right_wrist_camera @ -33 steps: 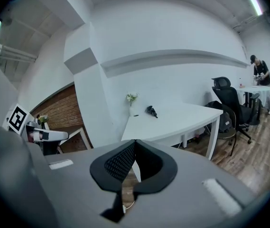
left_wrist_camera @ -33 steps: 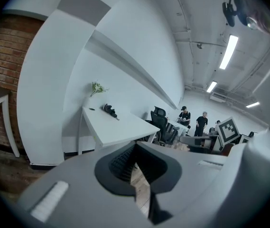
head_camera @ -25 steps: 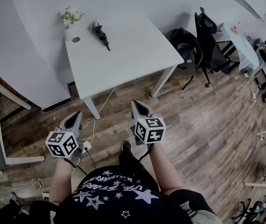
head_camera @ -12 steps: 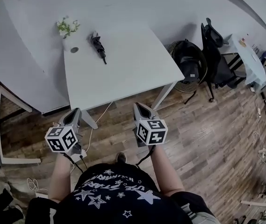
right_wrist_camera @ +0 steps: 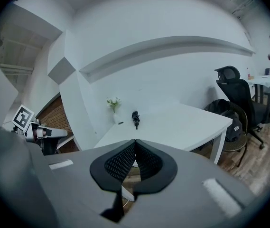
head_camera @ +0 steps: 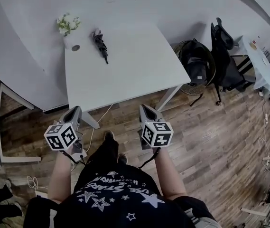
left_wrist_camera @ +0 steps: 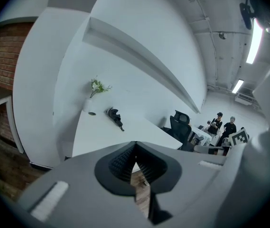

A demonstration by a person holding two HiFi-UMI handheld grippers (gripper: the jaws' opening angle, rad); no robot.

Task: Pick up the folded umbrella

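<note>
The folded umbrella [head_camera: 100, 43] is seen lying flat on the white table [head_camera: 130, 75], near the far left corner, with its thinner end turned towards the near edge. Just beside it, at the very corner, a white vase of flowers [head_camera: 67, 28] is set against the wall, and a small dark round disc [head_camera: 76, 47] is seen on the tabletop in front of the vase. Neither the vase nor the disc is touched by the umbrella.

The left gripper [left_wrist_camera: 135, 145] is held over the wooden floor [head_camera: 210, 127], short of the table's near edge and well apart from the umbrella. Its jaws are pressed together, with nothing caught between the ribbed pads. The right gripper [right_wrist_camera: 135, 142] is held at about the same level beside it, also short of the table. Its jaws are likewise pressed together and nothing is pinched. Both are pointed towards the table, and in each gripper view the umbrella is seen above the jaw tips.

A white cable [head_camera: 95, 127] is trailed across the floor under the table's near left leg. To the right of the table, a dark bag [head_camera: 194, 63] and a black office chair [head_camera: 223, 44] are seen.
</note>
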